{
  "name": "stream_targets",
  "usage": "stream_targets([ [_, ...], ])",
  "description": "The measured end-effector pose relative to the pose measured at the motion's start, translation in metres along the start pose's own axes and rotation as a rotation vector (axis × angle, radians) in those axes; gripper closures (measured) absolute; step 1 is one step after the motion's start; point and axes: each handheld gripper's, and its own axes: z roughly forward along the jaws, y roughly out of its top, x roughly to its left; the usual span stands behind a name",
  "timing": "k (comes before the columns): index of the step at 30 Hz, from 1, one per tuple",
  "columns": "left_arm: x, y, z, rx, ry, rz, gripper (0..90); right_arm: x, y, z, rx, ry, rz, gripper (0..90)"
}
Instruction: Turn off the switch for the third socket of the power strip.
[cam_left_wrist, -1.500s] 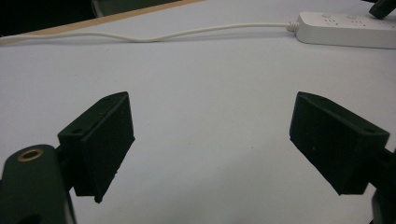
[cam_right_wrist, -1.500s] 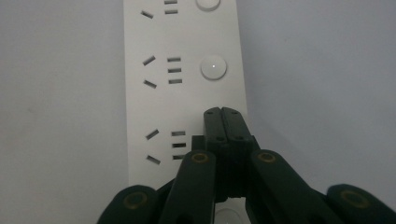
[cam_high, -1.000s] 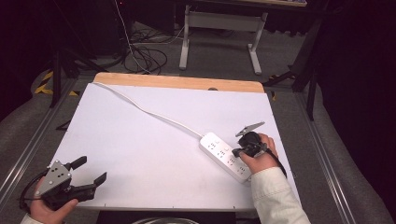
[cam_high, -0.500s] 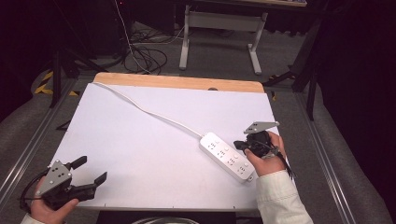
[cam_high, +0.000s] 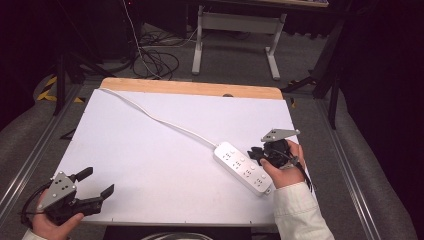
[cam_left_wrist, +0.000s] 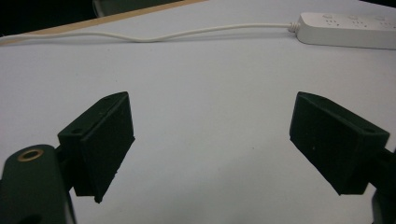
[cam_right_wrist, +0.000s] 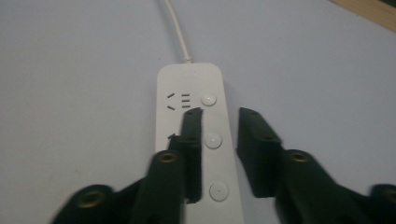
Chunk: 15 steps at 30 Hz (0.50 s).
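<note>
Two grippers, both yours: your left gripper (cam_high: 95, 191) sits at the near-left table (cam_high: 150, 150) edge, jaws wide with nothing between them, bare white surface ahead. Your right gripper (cam_high: 256, 154), jaws just parted narrowly, hangs over the power strip (cam_high: 243, 167) near the right edge. Its cord (cam_high: 160, 119) runs to the far-left corner.

A white sheet (cam_high: 150, 165) covered a light wooden table (cam_high: 190, 88), whose bare far edge showed as a strip. Beyond it stood a grey metal desk frame (cam_high: 235, 30) on the grey carpeted floor (cam_high: 230, 70), near loose black cables (cam_high: 155, 60).
</note>
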Motion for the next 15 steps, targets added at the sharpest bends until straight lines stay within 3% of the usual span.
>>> stream_targets([
  [8, 0.0, 0.0, 0.0, -0.002, 0.001, -0.001, 14.3, 0.0, -0.006, -0.015, -0.093, -0.021, 0.023, 33.3],
  [15, -0.001, 0.0, 0.0, -0.004, -0.003, -0.005, 14.3, 0.001, -0.02, -0.03, -0.165, -0.008, 0.061, 20.5],
])
